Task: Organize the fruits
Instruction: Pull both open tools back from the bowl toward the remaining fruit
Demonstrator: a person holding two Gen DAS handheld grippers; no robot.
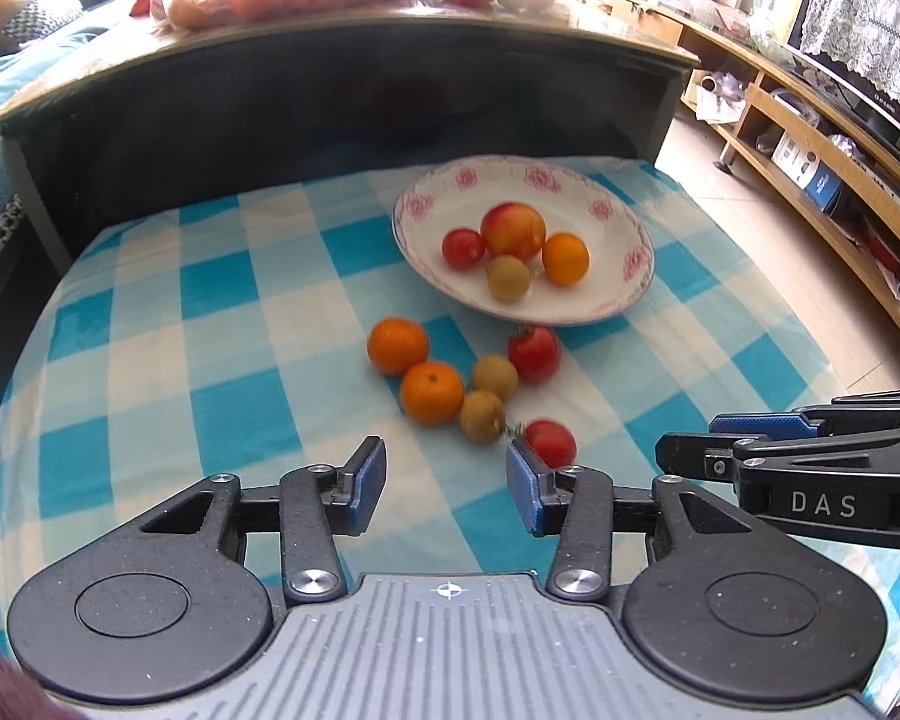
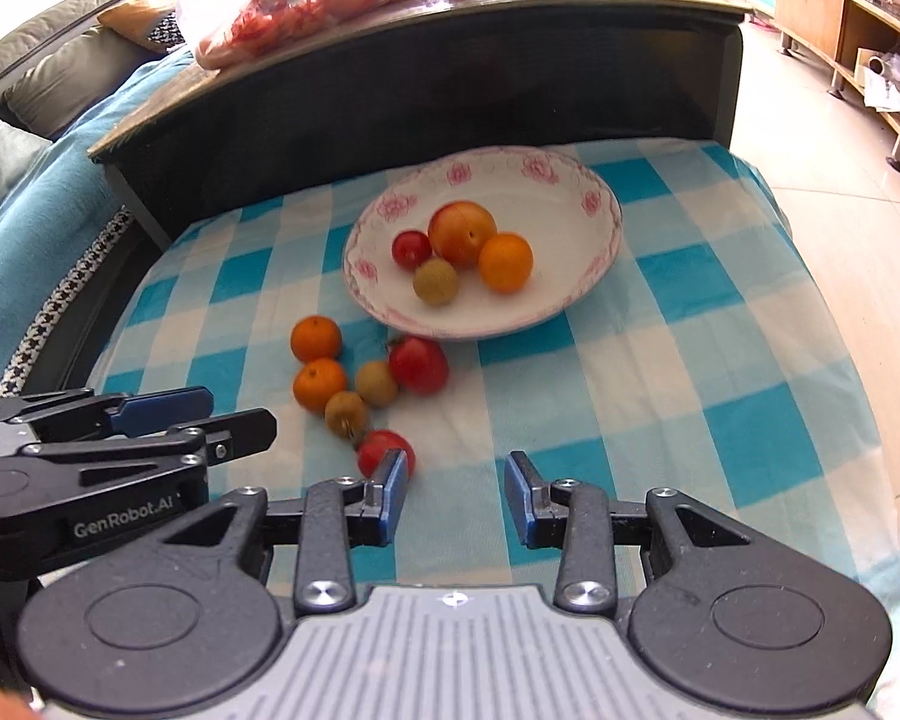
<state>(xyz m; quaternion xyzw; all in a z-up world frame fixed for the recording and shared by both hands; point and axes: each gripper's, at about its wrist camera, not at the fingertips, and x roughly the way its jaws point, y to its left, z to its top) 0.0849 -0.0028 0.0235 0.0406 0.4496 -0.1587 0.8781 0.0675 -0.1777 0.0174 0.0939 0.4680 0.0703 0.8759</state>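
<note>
here the near tomato (image 1: 549, 443) is light, smooth and soft-skinned, likely to roll; grip it across the middle, gently. it lies on the cloth (image 1: 210, 324), nearest of six loose fruits, just beyond the left gripper (image 1: 446, 483) and beside its right pad. left jaws spread, empty. right gripper (image 2: 456, 498) spread, empty, the tomato at its left pad. the plate (image 1: 426, 264) beyond holds four fruits.

Checked cloth (image 1: 168, 324), soft and matt, over the surface. Plate (image 1: 624, 294) glossy glazed ceramic. Tomatoes (image 1: 534, 353) shiny-skinned; oranges (image 1: 397, 345) dimpled. Left tool (image 1: 445, 483): speckled matt black plastic, metal rivets.
</note>
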